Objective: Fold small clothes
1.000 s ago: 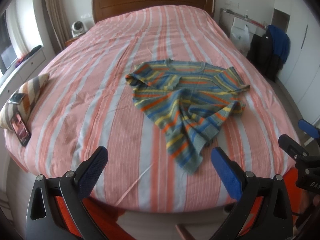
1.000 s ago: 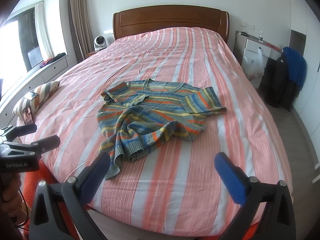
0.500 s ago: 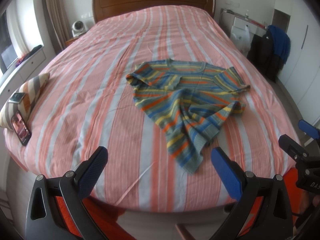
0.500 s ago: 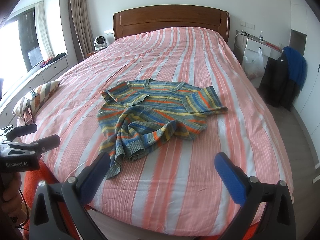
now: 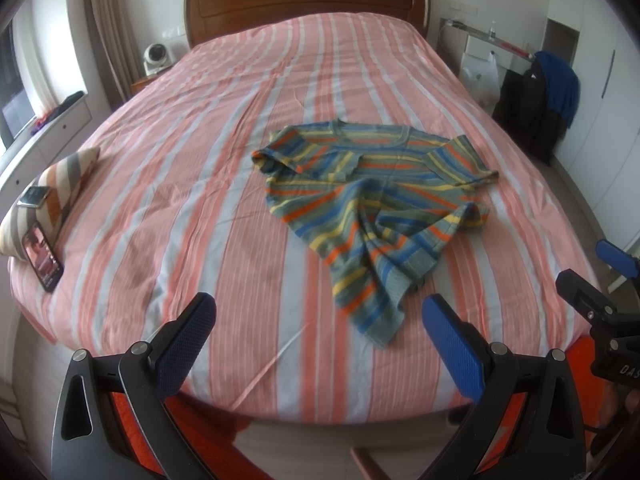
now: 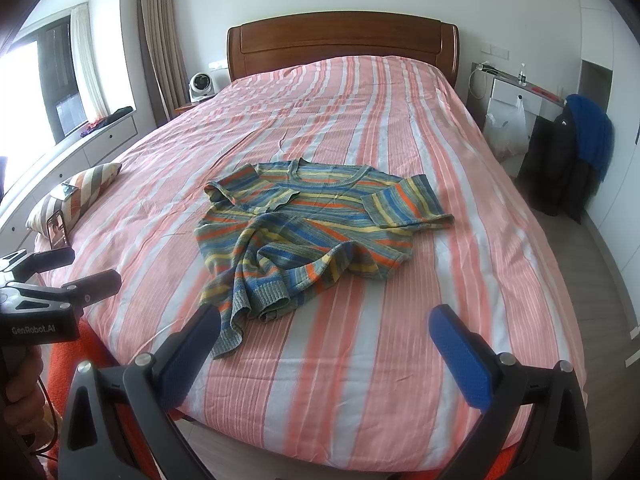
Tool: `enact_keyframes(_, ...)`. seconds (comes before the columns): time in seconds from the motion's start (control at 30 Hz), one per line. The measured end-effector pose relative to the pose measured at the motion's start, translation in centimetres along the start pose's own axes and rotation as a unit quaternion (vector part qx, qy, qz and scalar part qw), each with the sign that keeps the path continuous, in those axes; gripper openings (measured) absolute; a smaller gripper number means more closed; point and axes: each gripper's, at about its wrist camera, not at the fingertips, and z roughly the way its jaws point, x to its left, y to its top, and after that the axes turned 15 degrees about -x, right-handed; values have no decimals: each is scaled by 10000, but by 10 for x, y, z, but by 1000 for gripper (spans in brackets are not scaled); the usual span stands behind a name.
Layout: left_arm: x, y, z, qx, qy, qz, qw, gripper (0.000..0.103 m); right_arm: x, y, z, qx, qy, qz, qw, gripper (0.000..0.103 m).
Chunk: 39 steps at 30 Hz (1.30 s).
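A striped sweater [image 6: 304,236] lies crumpled mid-bed [image 6: 460,288], hem bunched toward the foot. Both the left gripper [image 5: 316,332] and right gripper [image 6: 324,340] hover short of it, fingers apart, empty. Soft, light knit: likely best pinched at hem corners, then spread flat.

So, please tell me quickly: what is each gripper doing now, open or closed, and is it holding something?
Left gripper: open, holding nothing, short of the striped sweater.
Right gripper: open, holding nothing.
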Motion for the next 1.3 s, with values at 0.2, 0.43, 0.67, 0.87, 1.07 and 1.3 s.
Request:
enact_keyframes(0.2, 0, 0, 0, 3, -1, 1, 10000, 103, 1, 0, 0, 0, -6, 7, 10000, 103)
enact_keyframes(0.43, 0, 0, 0, 7, -4, -2, 10000, 103, 3, 1, -3, 11, 25, 23, 10000, 103)
enact_keyframes(0.67, 0, -1, 0, -4, -6, 6, 10000, 103, 3, 2, -3, 37, 31, 29, 10000, 103)
enact_keyframes(0.87, -3, -4, -2, 27, -21, 15, 10000, 103, 5, 2, -2, 41, 55, 12, 10000, 103)
enact_keyframes(1.07, -3, -3, -2, 41, -35, 13, 10000, 103, 5, 2, -2, 40, 57, 14, 10000, 103)
enact_keyframes(1.3, 45, -3, 6, 60, 162, -536, 9984, 103, -4, 4, -6, -105, -29, 116, 9999, 103)
